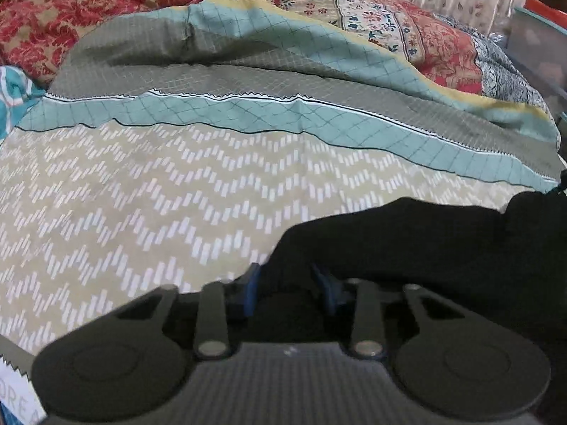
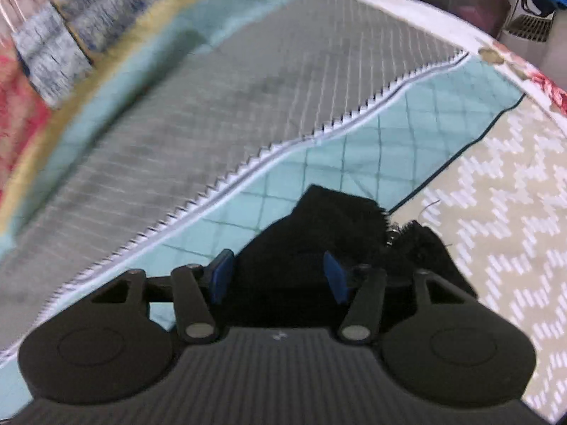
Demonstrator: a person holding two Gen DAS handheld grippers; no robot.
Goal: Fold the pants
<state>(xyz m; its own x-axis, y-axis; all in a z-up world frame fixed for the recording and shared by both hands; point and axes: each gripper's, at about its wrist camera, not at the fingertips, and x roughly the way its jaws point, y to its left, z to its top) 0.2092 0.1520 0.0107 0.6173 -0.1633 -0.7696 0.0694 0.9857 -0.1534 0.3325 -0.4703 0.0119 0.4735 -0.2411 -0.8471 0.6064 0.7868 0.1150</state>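
- A bed is being covered by a patterned bedspread (image 1: 141,194) with a beige zigzag panel, a teal band and a grey checked panel. The bed's far edge is being crowded by rumpled red floral quilts (image 1: 71,7).
- Black pants (image 1: 407,248) are being carried by the bedspread. They lie bunched across the beige panel and reach onto the teal band.
- The pants are being judged soft, light and limp. They are likely to sag and crease, with no risk of breakage. A hem or waistband edge is being judged the best place for a hold.
- A translucent storage box (image 1: 538,46) is being shown beyond the bed's far right corner. Its contents cannot be made out.
- The left gripper (image 1: 288,287) is being held narrow over the pants' edge, with dark cloth between its blue pads. Whether the cloth is being pinched cannot be told.
- The right gripper (image 2: 278,276) is being held wide, with bunched cloth lying between the pads. No pinch is being shown.
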